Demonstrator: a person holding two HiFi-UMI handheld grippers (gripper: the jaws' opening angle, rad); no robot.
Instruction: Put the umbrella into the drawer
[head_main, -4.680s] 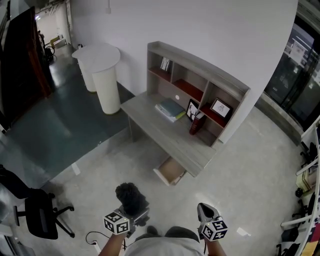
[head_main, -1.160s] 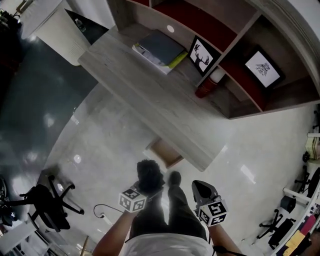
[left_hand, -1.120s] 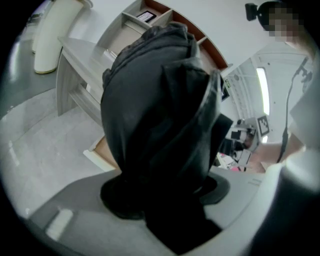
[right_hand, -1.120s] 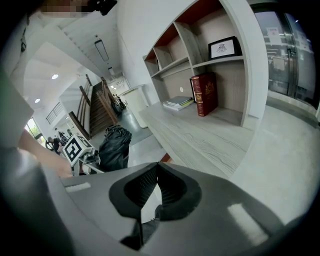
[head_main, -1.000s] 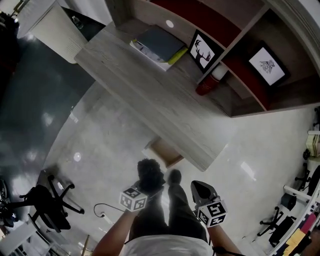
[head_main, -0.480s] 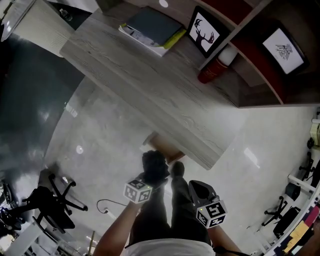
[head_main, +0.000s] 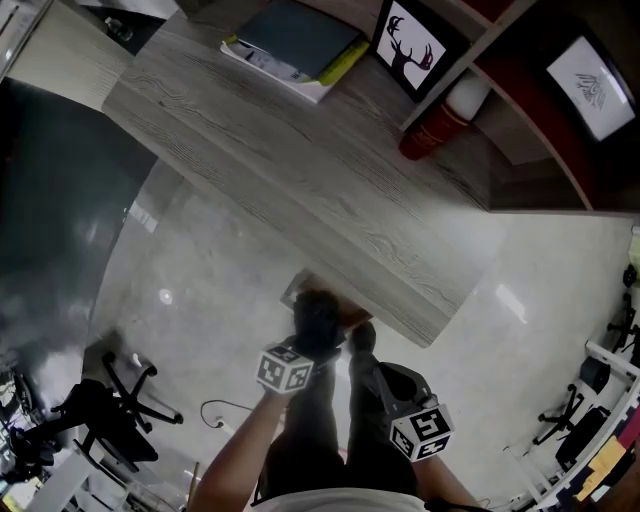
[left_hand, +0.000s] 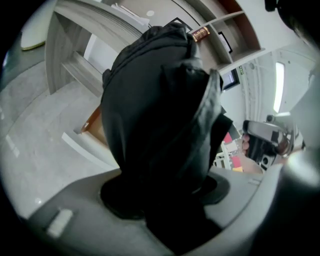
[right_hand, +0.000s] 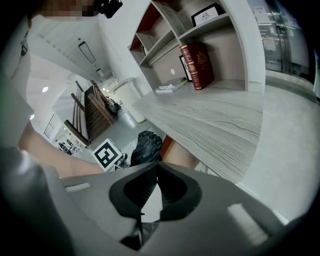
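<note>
Black and bunched in its folds, the umbrella is clamped by its lower end in the left tool, whose jaws stand partly apart with the pads pressed on the fabric; most of it juts out ahead of the tool and tilts downward, a hold that seems meant to let the free end enter the opening first. It hangs at the front of the open drawer, which sticks out low from under the grey wood-grain tabletop; whether it is over the drawer or just short of it the head view does not settle, but it is not yet inside. The right tool has its jaws closed together on nothing and hovers to the right, probably kept free for the drawer. The main obstacle, as I judge it, is the tabletop's overhang, which covers much of the drawer, so the approach must come low from the front; the person's shoe is close as well. A stack of books, a red book and a framed deer picture sit well clear; an office chair and a cable lie on the floor to the left.
</note>
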